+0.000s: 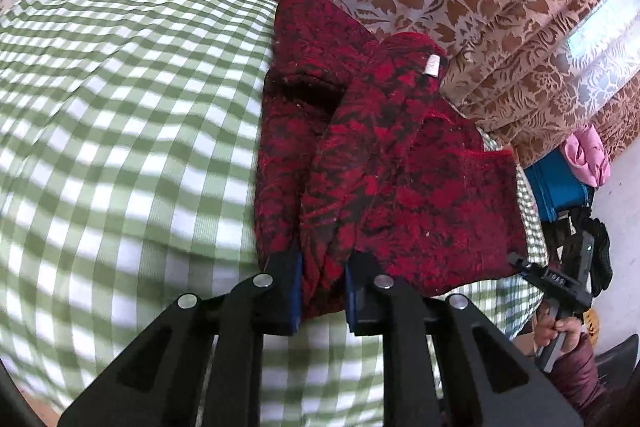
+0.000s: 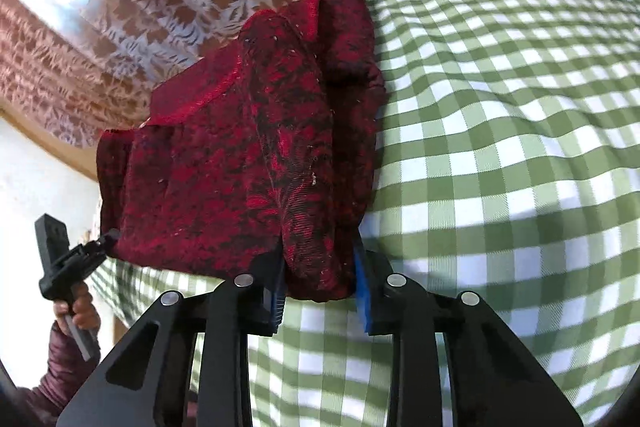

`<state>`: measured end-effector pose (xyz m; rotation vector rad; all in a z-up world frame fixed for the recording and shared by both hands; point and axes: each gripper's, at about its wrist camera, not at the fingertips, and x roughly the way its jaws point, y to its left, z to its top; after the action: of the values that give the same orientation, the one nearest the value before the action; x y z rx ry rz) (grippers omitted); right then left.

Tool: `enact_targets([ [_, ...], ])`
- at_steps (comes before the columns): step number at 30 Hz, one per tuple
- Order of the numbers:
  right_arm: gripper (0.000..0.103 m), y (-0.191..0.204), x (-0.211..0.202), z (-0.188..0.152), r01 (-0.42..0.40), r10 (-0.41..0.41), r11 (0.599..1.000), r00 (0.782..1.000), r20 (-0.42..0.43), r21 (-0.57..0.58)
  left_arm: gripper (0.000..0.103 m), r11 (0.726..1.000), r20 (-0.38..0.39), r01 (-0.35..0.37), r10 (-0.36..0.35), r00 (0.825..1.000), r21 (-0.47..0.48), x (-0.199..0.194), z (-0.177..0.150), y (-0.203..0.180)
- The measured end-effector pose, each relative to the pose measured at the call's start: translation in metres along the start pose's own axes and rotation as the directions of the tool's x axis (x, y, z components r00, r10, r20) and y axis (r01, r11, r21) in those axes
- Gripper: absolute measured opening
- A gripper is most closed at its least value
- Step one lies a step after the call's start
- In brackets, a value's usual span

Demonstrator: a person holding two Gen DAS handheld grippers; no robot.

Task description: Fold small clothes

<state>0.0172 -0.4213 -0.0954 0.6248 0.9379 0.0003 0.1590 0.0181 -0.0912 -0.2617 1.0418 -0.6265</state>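
Both grippers are clamped on the near hem of the red garment [image 1: 380,163]: left gripper [image 1: 322,291] and right gripper [image 2: 320,291]. It lies on the checked bed [image 1: 120,147], extending toward 12 o'clock against the curtain [image 1: 480,7]. Risk: the bunched, thick hem may slip from a pad mid-lift, or uneven pulling may skew the fold.

Your red garment [image 1: 384,163] is coarse, linty knit cloth. The checked sheet [image 1: 120,131] is smooth woven cotton. Your left gripper [image 1: 322,291] is matt black plastic with shiny metal pins.
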Motion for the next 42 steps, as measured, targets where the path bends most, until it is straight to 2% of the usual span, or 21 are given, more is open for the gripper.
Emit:
enact_targets([
  [3, 0.027, -0.001, -0.011, -0.011, -0.008, 0.008, 1.0, 1.0, -0.019, -0.014, 0.015, 0.998, 0.007, -0.044, 0.044, 0.999, 0.039, -0.011, -0.019, -0.011],
  [5, 0.027, -0.003, -0.018, -0.025, -0.01, 0.008, 1.0, 0.999, -0.046, -0.029, 0.015, 0.993, 0.016, -0.098, 0.097, 0.995, 0.072, -0.023, -0.037, -0.023],
  [8, 0.027, -0.008, -0.028, -0.046, -0.012, 0.008, 0.999, 0.996, -0.086, -0.044, 0.017, 0.976, 0.038, -0.19, 0.187, 0.982, 0.106, -0.035, -0.058, -0.038],
  [9, 0.027, -0.01, -0.029, -0.051, -0.011, 0.006, 0.999, 0.995, -0.095, -0.045, 0.018, 0.969, 0.044, -0.218, 0.214, 0.976, 0.112, -0.037, -0.062, -0.042],
  [13, 0.027, -0.01, -0.03, -0.061, 0.004, -0.011, 0.998, 0.993, -0.115, -0.063, 0.023, 0.92, 0.099, -0.355, 0.343, 0.934, 0.164, -0.042, -0.072, -0.059],
  [15, 0.029, -0.008, -0.029, -0.059, 0.013, -0.021, 0.998, 0.993, -0.117, -0.065, 0.027, 0.897, 0.138, -0.4, 0.38, 0.915, 0.186, -0.047, -0.072, -0.065],
  [16, 0.031, -0.007, -0.028, -0.058, 0.023, -0.031, 0.998, 0.993, -0.115, -0.065, 0.028, 0.885, 0.171, -0.423, 0.394, 0.903, 0.196, -0.051, -0.072, -0.068],
  [18, 0.036, -0.005, -0.026, -0.056, 0.037, -0.046, 0.997, 0.992, -0.119, -0.074, 0.04, 0.872, 0.202, -0.445, 0.407, 0.891, 0.205, -0.057, -0.069, -0.072],
  [22, 0.045, -0.003, -0.027, -0.048, 0.063, -0.07, 0.996, 0.993, -0.094, -0.069, 0.044, 0.857, 0.227, -0.47, 0.425, 0.876, 0.211, -0.061, -0.064, -0.075],
  [24, 0.06, -0.002, -0.031, -0.042, 0.071, -0.076, 0.995, 0.995, -0.07, -0.072, 0.049, 0.853, 0.237, -0.477, 0.429, 0.872, 0.21, -0.062, -0.062, -0.076],
  [25, 0.062, 0.0, -0.033, -0.038, 0.076, -0.081, 0.994, 0.995, -0.052, -0.077, 0.05, 0.85, 0.245, -0.484, 0.434, 0.867, 0.207, -0.063, -0.06, -0.076],
  [30, 0.064, 0.014, -0.036, -0.016, 0.109, -0.108, 0.985, 0.994, 0.016, -0.13, 0.054, 0.827, 0.271, -0.522, 0.464, 0.843, 0.208, -0.062, -0.053, -0.078],
  [37, 0.068, 0.034, -0.022, 0.011, 0.139, -0.127, 0.972, 0.989, 0.075, -0.187, 0.055, 0.817, 0.281, -0.539, 0.479, 0.832, 0.202, -0.058, -0.038, -0.073],
  [38, 0.068, 0.036, -0.02, 0.014, 0.141, -0.128, 0.972, 0.988, 0.082, -0.19, 0.055, 0.821, 0.278, -0.534, 0.475, 0.835, 0.202, -0.057, -0.035, -0.072],
  [40, 0.068, 0.042, -0.015, 0.02, 0.161, -0.142, 0.964, 0.985, 0.102, -0.211, 0.055, 0.845, 0.263, -0.495, 0.441, 0.858, 0.2, -0.057, -0.026, -0.069],
  [42, 0.068, 0.047, -0.013, 0.024, 0.17, -0.148, 0.96, 0.983, 0.111, -0.225, 0.062, 0.866, 0.261, -0.462, 0.408, 0.875, 0.194, -0.057, -0.02, -0.069],
])
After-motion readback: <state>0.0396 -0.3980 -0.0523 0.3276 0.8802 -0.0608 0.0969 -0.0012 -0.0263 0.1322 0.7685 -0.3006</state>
